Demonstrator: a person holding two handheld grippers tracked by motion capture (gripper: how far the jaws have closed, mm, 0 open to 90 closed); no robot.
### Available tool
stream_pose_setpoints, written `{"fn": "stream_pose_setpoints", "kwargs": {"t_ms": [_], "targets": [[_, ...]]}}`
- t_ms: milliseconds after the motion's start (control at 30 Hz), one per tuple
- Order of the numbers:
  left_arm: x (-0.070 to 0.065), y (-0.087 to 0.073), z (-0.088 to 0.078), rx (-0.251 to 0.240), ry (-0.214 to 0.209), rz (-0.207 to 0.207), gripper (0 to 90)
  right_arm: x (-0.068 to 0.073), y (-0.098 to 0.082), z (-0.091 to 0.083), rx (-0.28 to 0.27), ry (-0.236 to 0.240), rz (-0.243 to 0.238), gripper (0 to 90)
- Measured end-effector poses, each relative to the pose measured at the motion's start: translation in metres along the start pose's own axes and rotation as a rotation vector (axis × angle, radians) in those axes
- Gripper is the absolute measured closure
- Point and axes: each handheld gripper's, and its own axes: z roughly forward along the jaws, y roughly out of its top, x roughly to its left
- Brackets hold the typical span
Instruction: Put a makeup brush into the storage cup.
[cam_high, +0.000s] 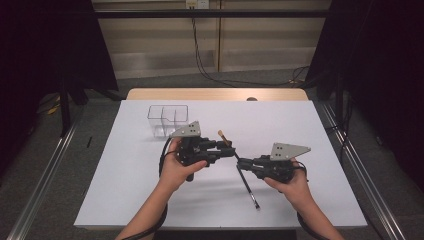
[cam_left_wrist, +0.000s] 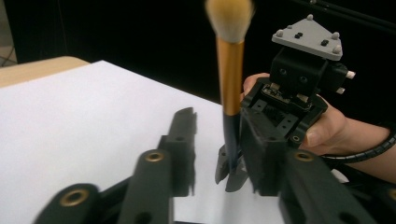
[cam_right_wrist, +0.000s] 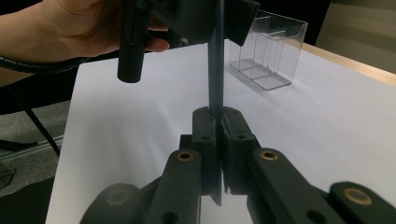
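A makeup brush (cam_high: 247, 186) with a pale tuft, gold ferrule (cam_left_wrist: 229, 74) and long black handle (cam_right_wrist: 215, 70) is held above the white sheet. My right gripper (cam_high: 241, 163) is shut on the handle partway along, and the pads pinch it in the right gripper view (cam_right_wrist: 216, 122). My left gripper (cam_high: 231, 150) reaches in from the left, nearer the tuft. In the left gripper view its jaws (cam_left_wrist: 219, 125) straddle the handle. The handle lies by the right jaw, with a gap to the left jaw. The right gripper (cam_left_wrist: 231, 175) shows behind the brush.
A clear plastic organiser (cam_high: 167, 120) with compartments stands on the white sheet (cam_high: 125, 190) at the back left, also seen in the right gripper view (cam_right_wrist: 268, 51). The wooden table edge (cam_high: 215, 94) runs along the far side. Dark curtains and metal rails flank the table.
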Motion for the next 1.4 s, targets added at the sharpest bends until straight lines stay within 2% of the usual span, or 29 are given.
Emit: {"fn": "stream_pose_setpoints", "kwargs": {"t_ms": [167,333,667,833,1067,1400], "targets": [[0.000,-0.001,-0.002,-0.030,-0.008,-0.006,79.2,0.000,-0.002,0.003,0.003,0.000,0.013,85.1],[-0.001,-0.002,-0.001,-0.046,-0.034,0.007,82.7,0.001,-0.001,0.008,0.007,0.005,0.020,85.0],[-0.001,-0.004,0.001,-0.059,-0.032,0.004,83.1,0.002,-0.003,0.014,0.014,0.012,0.045,85.0],[-0.003,-0.004,0.003,-0.063,-0.022,0.026,83.2,0.002,-0.004,0.017,0.010,0.021,0.062,84.7],[-0.004,-0.005,0.004,-0.079,-0.012,0.027,83.3,0.003,-0.003,0.021,0.005,0.021,0.084,84.3],[-0.003,-0.006,0.004,-0.090,-0.006,0.030,83.3,0.004,-0.003,0.025,0.002,0.021,0.094,83.9]]}}
